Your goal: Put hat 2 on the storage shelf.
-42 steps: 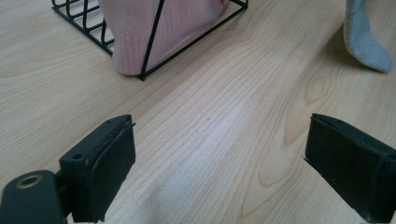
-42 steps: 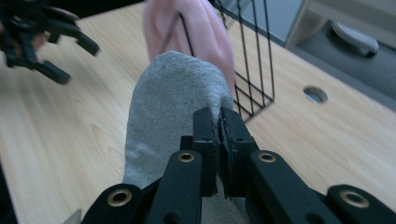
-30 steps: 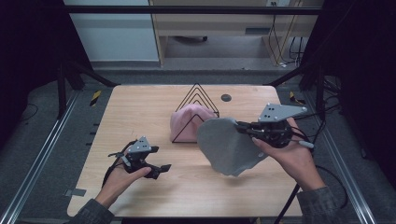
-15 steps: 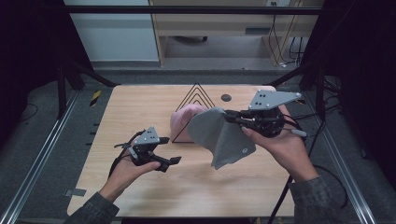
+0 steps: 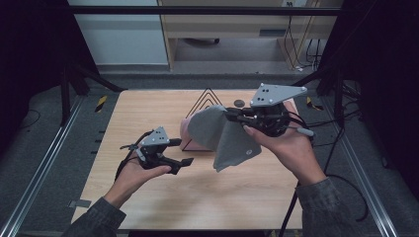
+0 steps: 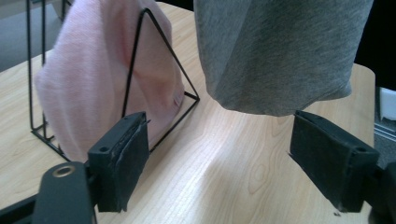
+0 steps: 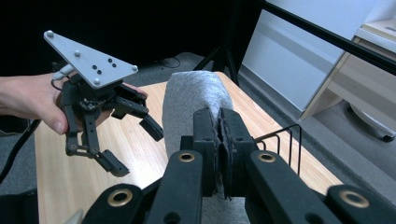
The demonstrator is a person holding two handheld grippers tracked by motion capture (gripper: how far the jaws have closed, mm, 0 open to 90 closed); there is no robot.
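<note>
My right gripper [image 5: 232, 115] was clamped on the grey cloth [image 5: 222, 138], which hung clear of the table [image 5: 148, 197] beside the black wire rack [image 5: 205, 101] holding a pink cloth [image 6: 88, 84]. My left gripper [image 5: 182, 152], jaws spread wide and empty, waited below; it should pinch the cloth's free lower edge squarely.

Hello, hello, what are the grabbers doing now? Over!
Right gripper shut on grey cloth, held above table. Left gripper open, empty, facing it. Pink cloth sits in wire rack. Nothing blocking.
</note>
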